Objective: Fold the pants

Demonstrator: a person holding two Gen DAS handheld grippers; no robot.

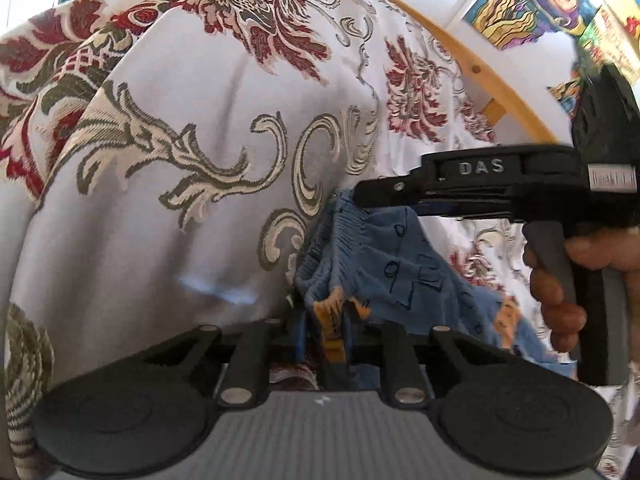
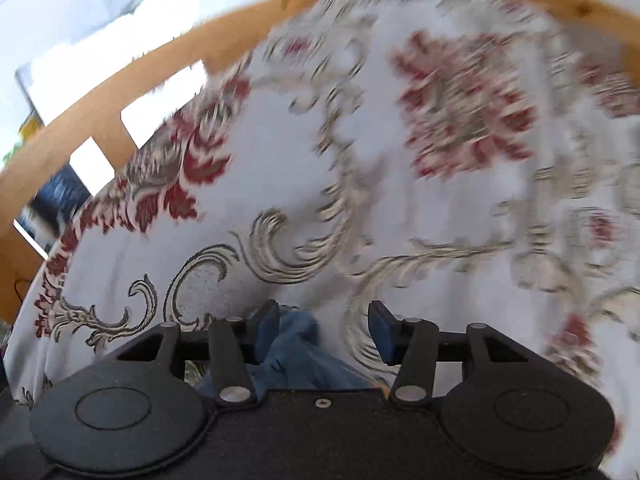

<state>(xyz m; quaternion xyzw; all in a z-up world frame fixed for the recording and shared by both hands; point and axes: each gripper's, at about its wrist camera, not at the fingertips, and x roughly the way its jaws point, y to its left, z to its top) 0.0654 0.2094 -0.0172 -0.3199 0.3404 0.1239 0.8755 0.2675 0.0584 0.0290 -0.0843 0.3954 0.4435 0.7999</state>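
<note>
We're over the bedspread (image 1: pixel 168 208), white with red flowers and grey-gold scrolls, and the pants (image 1: pixel 384 264) are bunched on it, blue with small dark marks and orange patches.

From the left wrist view, the left gripper (image 1: pixel 326 330) has its jaws drawn close together, pinching a fold of the pants: blue elastic waistband and an orange patch are squeezed right between the fingers. This view also gives us the right gripper (image 1: pixel 362 194) from the side, a black tool reaching in from the right, its tip at the top edge of the pants. We see the hand (image 1: pixel 568 280) wrapped round its grey handle. From this angle we can't tell how its jaws stand.

The right wrist view settles that. Here the right gripper (image 2: pixel 324 330) has its jaws spread apart, blue pads facing each other, and the pants (image 2: pixel 296 344) sit low between them, blue cloth lying against the left finger (image 2: pixel 266 328) while the right finger stands clear of it. This view is blurred across the bedspread (image 2: pixel 280 152), but it shows the wooden frame (image 2: pixel 132 80) curving along the far edge, with bright window light behind. The left wrist view shows that frame (image 1: pixel 480 76) too, plus a colourful picture (image 1: pixel 532 4) on the wall.
</note>
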